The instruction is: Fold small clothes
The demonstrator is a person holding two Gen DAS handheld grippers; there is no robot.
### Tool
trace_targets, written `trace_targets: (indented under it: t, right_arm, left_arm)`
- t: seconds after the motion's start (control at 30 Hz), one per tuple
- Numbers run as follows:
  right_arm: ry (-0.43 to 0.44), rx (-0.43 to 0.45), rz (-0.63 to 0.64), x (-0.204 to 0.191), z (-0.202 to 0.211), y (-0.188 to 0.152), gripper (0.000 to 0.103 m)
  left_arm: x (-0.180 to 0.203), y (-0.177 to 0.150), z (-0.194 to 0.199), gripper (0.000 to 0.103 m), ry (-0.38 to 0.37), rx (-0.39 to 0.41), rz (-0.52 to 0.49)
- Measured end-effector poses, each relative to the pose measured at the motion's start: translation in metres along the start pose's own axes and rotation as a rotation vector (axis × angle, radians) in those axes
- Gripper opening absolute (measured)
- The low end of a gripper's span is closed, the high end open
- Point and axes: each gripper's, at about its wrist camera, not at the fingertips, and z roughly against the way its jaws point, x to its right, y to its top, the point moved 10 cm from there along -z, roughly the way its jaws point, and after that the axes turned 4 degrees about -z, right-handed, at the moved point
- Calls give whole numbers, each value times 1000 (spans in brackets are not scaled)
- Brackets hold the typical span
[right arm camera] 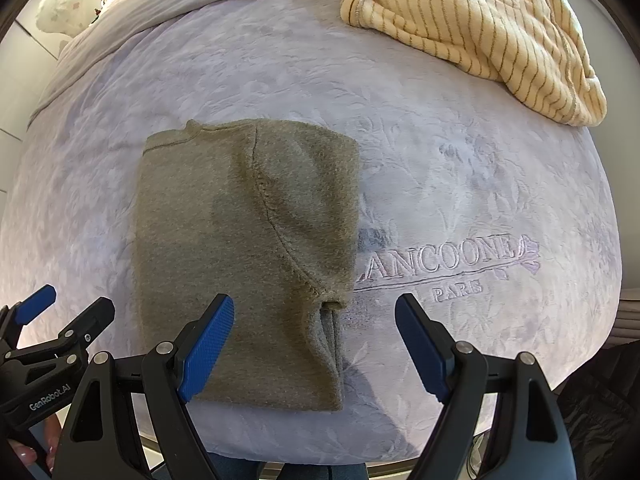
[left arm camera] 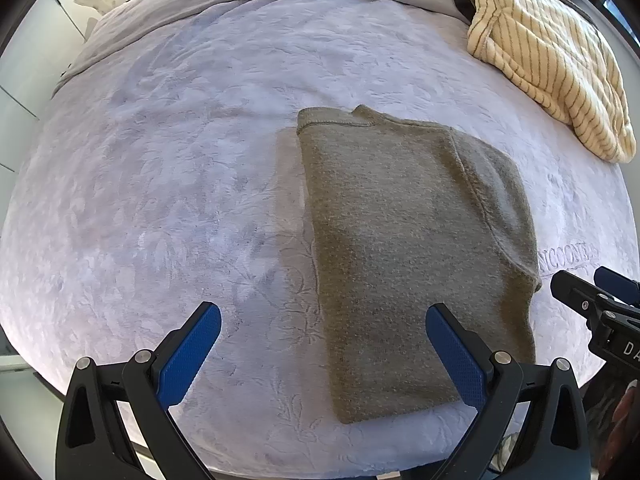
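One olive-grey knitted garment (left arm camera: pixel 408 248) is observed lying folded into a narrow rectangle on the bed (left arm camera: pixel 168 184), near the front edge. The neckline is turned toward the far side, and a sleeve is seen folded over the body on the right-hand portion. In the right wrist view the same garment (right arm camera: pixel 244 248) lies flat, with layered edges visible at its near right corner.

The left gripper (left arm camera: pixel 323 354) is held above the near edge of the bed with its fingers (left arm camera: pixel 192 356) spread wide and released; nothing is grasped. Whether its right finger touches the garment's near corner cannot be told. The right gripper (right arm camera: pixel 314 350) is likewise held with its fingers (right arm camera: pixel 424 352) wide apart and empty; its left finger overlaps the garment's near portion, contact not determinable. Two grippers are counted, each with two blue-padded fingers.

One cream garment with brown stripes (right arm camera: pixel 480 36) is recorded in a loose heap at the far right of the bed, well apart from the folded piece. The pale lilac bedspread carries embossed lettering (right arm camera: pixel 444 260) just beside the garment's right edge. One white floral object (right arm camera: pixel 60 6) is noted at the far left beyond the bed.
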Motion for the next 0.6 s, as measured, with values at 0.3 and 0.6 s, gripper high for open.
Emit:
trace_targets:
  t: [0.3,0.6]
  right_arm:
    - [1,-5,2,-3,-3,0,85]
    - [2,-5,2,-3,-3,0,85]
  left_arm:
    - [-2,-1,-2,103,7,-2,3]
    - [2,-1,0,103,-7,2,-11]
